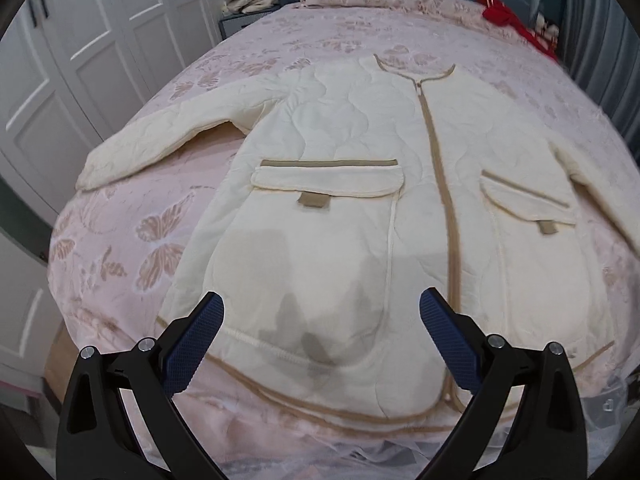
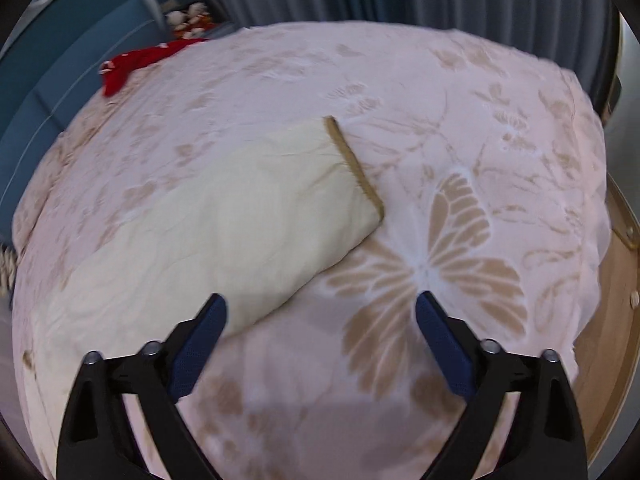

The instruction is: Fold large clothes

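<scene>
- The bed (image 1: 132, 240) carries the cream jacket (image 1: 344, 184), spread flat, zipped, front up, not yet folded.
- Its right sleeve (image 2: 224, 216) lies stretched sideways, cuff outward.
- The right gripper (image 2: 320, 312) hovers released beside that sleeve; next it likely needs to pinch the cuff and fold inward.
- The left gripper (image 1: 322, 308) hangs released over the hem.

A: What is getting lost around the cream jacket (image 1: 352, 208)?

B: Its right sleeve (image 1: 600, 184) is running out past the frame edge in the left wrist view. The hem below it is slipping behind the left gripper (image 1: 322, 336).

A: And in the right wrist view?

B: The sleeve (image 2: 224, 232) is showing alone; the jacket's body is lying outside the frame. Beyond it, the red cloth (image 2: 136, 64) and small toys (image 2: 188, 20) are smearing too much to identify.
</scene>
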Available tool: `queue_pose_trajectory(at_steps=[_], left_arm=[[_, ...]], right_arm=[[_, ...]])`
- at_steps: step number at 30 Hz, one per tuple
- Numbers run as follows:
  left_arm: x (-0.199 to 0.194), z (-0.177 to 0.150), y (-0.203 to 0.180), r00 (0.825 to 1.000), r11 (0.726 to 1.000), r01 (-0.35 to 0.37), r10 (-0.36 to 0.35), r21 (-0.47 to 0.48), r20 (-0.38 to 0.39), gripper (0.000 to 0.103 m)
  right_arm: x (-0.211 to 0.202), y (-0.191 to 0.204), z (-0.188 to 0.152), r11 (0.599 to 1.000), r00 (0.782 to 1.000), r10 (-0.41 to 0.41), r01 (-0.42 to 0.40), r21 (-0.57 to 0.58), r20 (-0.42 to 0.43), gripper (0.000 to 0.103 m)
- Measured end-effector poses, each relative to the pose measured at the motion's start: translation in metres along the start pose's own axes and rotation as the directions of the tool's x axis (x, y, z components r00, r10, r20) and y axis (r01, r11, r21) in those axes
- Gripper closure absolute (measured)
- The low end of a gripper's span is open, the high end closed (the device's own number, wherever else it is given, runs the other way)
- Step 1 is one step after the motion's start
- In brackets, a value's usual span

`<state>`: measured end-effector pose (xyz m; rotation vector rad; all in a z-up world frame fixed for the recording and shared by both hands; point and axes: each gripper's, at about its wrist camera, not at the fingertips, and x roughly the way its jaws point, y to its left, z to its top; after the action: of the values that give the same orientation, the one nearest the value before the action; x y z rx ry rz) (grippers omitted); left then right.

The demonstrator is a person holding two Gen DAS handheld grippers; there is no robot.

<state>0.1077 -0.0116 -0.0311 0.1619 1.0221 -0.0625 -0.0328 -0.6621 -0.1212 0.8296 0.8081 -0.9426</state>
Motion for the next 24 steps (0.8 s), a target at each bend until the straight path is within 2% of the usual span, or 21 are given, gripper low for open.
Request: queue_pose_trajectory(at_steps=[1,5,6,7,9,11,14,17,20,21,24], left_arm=[[0.004,0.003,-0.003,1.000,1.000,-0.012,0.012,0.012,-0.005,0.007],[0.021,0.016,-0.013,0.999,0.999,-0.022,0.023,0.028,-0.032,0.007],[0.024,0.018,-0.014,0.999,0.999,-0.024,0.025,0.029,-0.033,0.007],[0.027,0.022,-0.016,0.999,0.999,-0.024,0.025,0.029,-0.037,0.007],[0.034,0.029,-0.018,0.999,0.999,-0.030,0.031,0.024,-0.041,0.007],[0.039,0.036,-0.017,0.999,0.999,-0.034,0.034,0.013,-0.041,0.007],[0.043,0.047,-0.011,0.999,1.000,-0.023,0.023,-0.015,-0.034,0.007],[0.046,0.056,-0.001,1.000,0.999,-0.017,0.016,-0.047,-0.022,0.007],[0.048,0.062,0.014,1.000,0.996,-0.013,0.012,-0.094,-0.015,0.007],[0.048,0.063,0.019,1.000,0.994,-0.011,0.010,-0.108,-0.014,0.007],[0.049,0.064,0.038,1.000,0.989,-0.011,0.009,-0.149,-0.013,0.007]], right_arm=[[0.007,-0.001,0.004,1.000,1.000,0.000,0.000,0.003,-0.008,0.022],[0.018,0.011,0.008,0.999,1.000,-0.008,0.008,-0.034,0.002,0.049],[0.020,0.016,0.010,0.999,1.000,0.007,-0.007,-0.045,-0.001,0.062],[0.021,0.020,0.011,0.999,1.000,0.006,-0.007,-0.050,-0.006,0.067],[0.017,0.034,0.016,0.998,1.000,0.011,-0.010,-0.060,0.008,0.089],[0.002,0.050,0.020,0.996,0.997,0.057,-0.053,-0.068,0.048,0.092],[-0.037,0.092,0.025,0.978,0.978,0.171,-0.153,-0.145,0.120,0.097],[-0.082,0.150,0.020,0.927,0.937,0.313,-0.266,-0.266,0.153,0.097],[-0.128,0.222,-0.002,0.822,0.873,0.475,-0.396,-0.409,0.111,0.098],[-0.144,0.253,-0.017,0.766,0.843,0.533,-0.445,-0.465,0.071,0.098],[-0.168,0.317,-0.058,0.634,0.780,0.624,-0.537,-0.556,-0.042,0.098]])
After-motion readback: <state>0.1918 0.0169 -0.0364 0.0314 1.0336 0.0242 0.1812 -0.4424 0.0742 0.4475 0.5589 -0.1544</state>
